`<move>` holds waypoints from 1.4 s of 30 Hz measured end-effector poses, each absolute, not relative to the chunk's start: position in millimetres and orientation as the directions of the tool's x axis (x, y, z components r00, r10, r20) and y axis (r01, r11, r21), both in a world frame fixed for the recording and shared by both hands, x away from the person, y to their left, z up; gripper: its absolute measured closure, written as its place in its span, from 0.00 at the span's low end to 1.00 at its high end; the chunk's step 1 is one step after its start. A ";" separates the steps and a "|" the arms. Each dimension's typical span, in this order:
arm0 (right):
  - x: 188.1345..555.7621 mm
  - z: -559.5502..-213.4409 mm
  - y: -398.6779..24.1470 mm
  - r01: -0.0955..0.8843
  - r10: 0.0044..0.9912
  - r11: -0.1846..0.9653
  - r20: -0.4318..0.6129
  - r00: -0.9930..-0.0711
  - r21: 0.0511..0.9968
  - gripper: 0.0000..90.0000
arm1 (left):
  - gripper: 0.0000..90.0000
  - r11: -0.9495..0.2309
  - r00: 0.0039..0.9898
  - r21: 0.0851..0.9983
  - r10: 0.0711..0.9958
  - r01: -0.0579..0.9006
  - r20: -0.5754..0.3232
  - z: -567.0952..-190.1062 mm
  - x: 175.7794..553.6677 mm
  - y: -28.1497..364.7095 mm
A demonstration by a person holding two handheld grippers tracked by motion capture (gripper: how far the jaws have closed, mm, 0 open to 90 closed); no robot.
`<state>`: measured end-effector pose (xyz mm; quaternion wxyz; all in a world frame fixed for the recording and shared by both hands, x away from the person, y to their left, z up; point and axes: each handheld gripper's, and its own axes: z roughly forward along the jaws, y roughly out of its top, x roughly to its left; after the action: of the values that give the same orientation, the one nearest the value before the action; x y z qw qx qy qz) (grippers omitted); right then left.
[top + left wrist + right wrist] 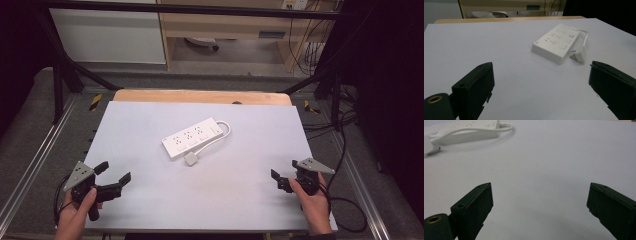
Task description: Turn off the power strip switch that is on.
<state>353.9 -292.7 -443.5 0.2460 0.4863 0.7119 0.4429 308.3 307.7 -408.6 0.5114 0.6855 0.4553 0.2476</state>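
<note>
From the high view, I've got both tools parked at the near edge of the white board (pixel 150 200) that covers the wooden table (pixel 200 96). My left gripper (pixel 112 180) sits at the near left corner with its jaws spread wide and nothing between them; my right gripper (pixel 285 177) is at the near right, jaws apart and empty too. The white power strip (pixel 192 138) lies diagonally mid-board, ahead of both grippers and about halfway between them, well apart from each. Its cable (pixel 225 134) loops round the far end and comes back to the plug (pixel 192 159), which lies just beside the strip's near side. Beyond the table there's grey floor, a wooden cabinet (pixel 225 25) and black frame bars (pixel 65 70). Nothing sits between either gripper and the strip.

In the left gripper view, the jaws stand wide open over bare board, and the strip (pixel 556 42) is ahead and a bit right, with the plug (pixel 580 53) touching or nearly touching its right side.

In the right gripper view, same deal, jaws wide and empty. The strip (pixel 464 131) is far off to the upper left, cable (pixel 507 126) curling past its end, plug (pixel 429 146) at the left edge.
</note>
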 end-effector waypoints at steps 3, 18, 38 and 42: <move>352.8 -442.3 -289.7 0.459 0.906 0.141 0.072 -0.416 0.877 0.09 | 0.07 -0.058 0.462 0.930 0.878 0.364 -0.126 -408.0 308.0 307.9; 347.6 -432.0 -283.2 0.373 0.887 0.143 0.049 -0.460 0.917 0.07 | 0.07 -0.048 0.466 0.932 0.875 0.359 -0.135 -406.7 307.9 308.5; 350.0 -428.0 -273.0 0.361 0.868 0.155 0.048 -0.494 0.920 0.05 | 0.07 -0.054 0.464 0.929 0.876 0.366 -0.132 -407.8 308.8 309.0; 350.8 -427.2 -270.5 0.363 0.865 0.149 0.057 -0.498 0.920 0.05 | 0.07 -0.049 0.461 0.930 0.877 0.363 -0.134 -407.4 308.2 309.1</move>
<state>350.8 -270.5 -427.2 0.2562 0.4307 0.7133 0.4900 308.2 309.1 -407.4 0.5173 0.6803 0.4559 0.2485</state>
